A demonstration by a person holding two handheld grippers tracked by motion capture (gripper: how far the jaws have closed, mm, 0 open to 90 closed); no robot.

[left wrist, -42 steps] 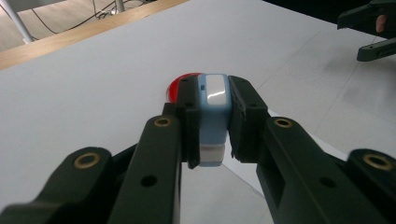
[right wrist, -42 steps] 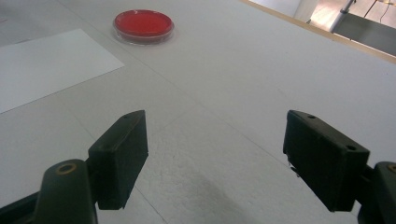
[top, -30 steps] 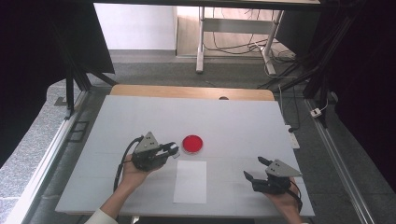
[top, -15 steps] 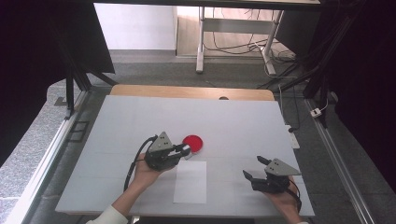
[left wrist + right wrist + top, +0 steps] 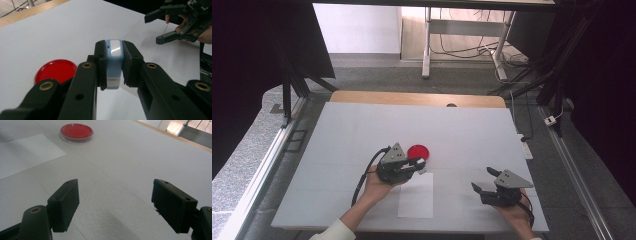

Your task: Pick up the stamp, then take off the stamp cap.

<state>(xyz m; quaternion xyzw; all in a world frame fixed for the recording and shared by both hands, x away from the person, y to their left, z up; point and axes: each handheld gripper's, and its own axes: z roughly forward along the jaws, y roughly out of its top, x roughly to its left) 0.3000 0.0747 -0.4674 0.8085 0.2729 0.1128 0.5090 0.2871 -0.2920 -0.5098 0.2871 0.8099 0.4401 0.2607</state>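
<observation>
A small light-blue and white block (image 5: 114,60) sits clamped between the jaws of my left gripper (image 5: 114,51), which is shut on it. In the high view the left gripper (image 5: 420,166) hovers just below the red round dish (image 5: 418,151), over the top edge of a white paper sheet (image 5: 416,196). The dish (image 5: 55,70) lies to the left of the jaws in the left gripper view. My right gripper (image 5: 481,178) rests near the front right of the table, open, with nothing between its jaws (image 5: 120,202). Farther off it sees the dish (image 5: 77,132) and the paper (image 5: 22,152).
The white table top (image 5: 337,140) ends in a wooden strip (image 5: 412,98) at the far side. A metal rail (image 5: 267,160) runs along the left, and cables lie on the floor at the right (image 5: 524,140). The right gripper (image 5: 152,30) shows in the left gripper view.
The left gripper has moved right across the table with the block, from left of the dish to just below it over the paper's top edge. The right gripper has stayed put.
</observation>
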